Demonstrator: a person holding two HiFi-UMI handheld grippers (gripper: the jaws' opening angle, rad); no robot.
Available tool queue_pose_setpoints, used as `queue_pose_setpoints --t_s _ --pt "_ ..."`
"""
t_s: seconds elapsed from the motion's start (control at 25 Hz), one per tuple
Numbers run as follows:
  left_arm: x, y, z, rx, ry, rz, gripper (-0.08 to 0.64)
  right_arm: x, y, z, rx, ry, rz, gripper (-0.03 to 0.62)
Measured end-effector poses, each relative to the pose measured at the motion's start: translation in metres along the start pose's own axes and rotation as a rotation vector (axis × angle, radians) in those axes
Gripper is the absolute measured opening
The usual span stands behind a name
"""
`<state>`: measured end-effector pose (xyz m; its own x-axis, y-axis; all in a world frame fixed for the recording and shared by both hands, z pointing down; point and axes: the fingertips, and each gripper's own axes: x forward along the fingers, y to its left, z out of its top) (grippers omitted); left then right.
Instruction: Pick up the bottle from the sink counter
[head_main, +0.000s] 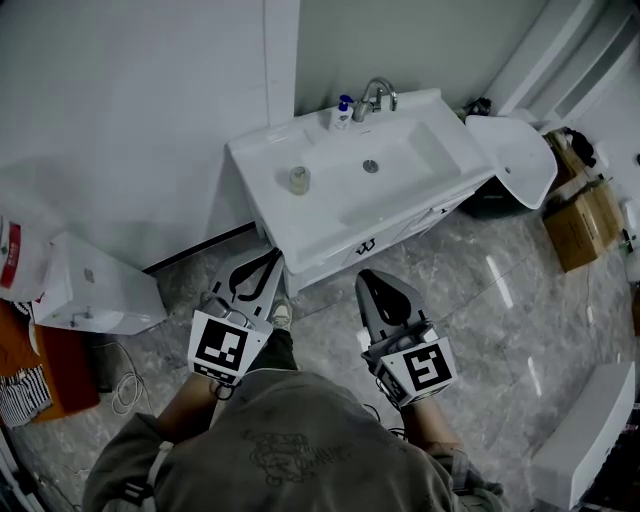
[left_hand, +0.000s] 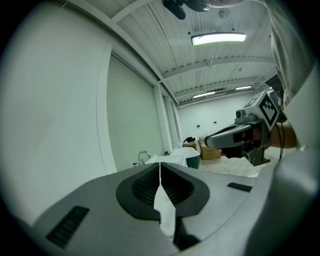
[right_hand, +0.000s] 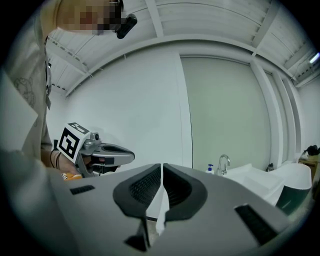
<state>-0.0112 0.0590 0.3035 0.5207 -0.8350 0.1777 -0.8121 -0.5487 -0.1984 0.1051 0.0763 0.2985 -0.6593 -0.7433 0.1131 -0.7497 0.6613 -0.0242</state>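
1. The left tongs (head_main: 262, 268) and right tongs (head_main: 375, 286) are both pressed fully shut with nothing in them, side by side short of the desk (head_main: 300, 245).
2. The bottle (head_main: 342, 112) stands well ahead of them at the desk's far edge, just beside the faucet (head_main: 375, 97).
3. Risks: shut tongs would likely knock the bottle over, and a jaw could catch the faucet.
4. A small jar (head_main: 298, 180) sits ahead of the left tongs, near the reach. A loose white basin (head_main: 520, 155) and a cardboard box (head_main: 580, 225) lie off to the right.

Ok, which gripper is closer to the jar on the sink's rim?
Left. The left gripper is short of the counter, nearly in line with the jar; the right gripper is farther aside.
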Motion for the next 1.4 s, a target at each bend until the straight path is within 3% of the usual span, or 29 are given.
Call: queue_pose_setpoints --t_s 0.64,0.88,1.12,1.4 --pt "0.089 0.128 -0.017 -0.022 0.009 -0.07 0.02 0.141 -0.046 0.021 -0.001 0.061 -0.043 0.034" --pt "0.115 0.156 -0.033 -0.006 0.031 -0.107 0.021 0.186 -0.058 0.02 -0.005 0.077 -0.059 0.035" --pt "0.137 0.171 -0.053 0.059 0.076 -0.123 0.021 0.216 -0.071 0.007 -0.018 0.128 -0.055 0.034" --pt "0.168 0.18 -0.071 -0.015 0.049 -0.17 0.021 0.251 -0.081 -0.004 -0.016 0.149 -0.029 0.034"
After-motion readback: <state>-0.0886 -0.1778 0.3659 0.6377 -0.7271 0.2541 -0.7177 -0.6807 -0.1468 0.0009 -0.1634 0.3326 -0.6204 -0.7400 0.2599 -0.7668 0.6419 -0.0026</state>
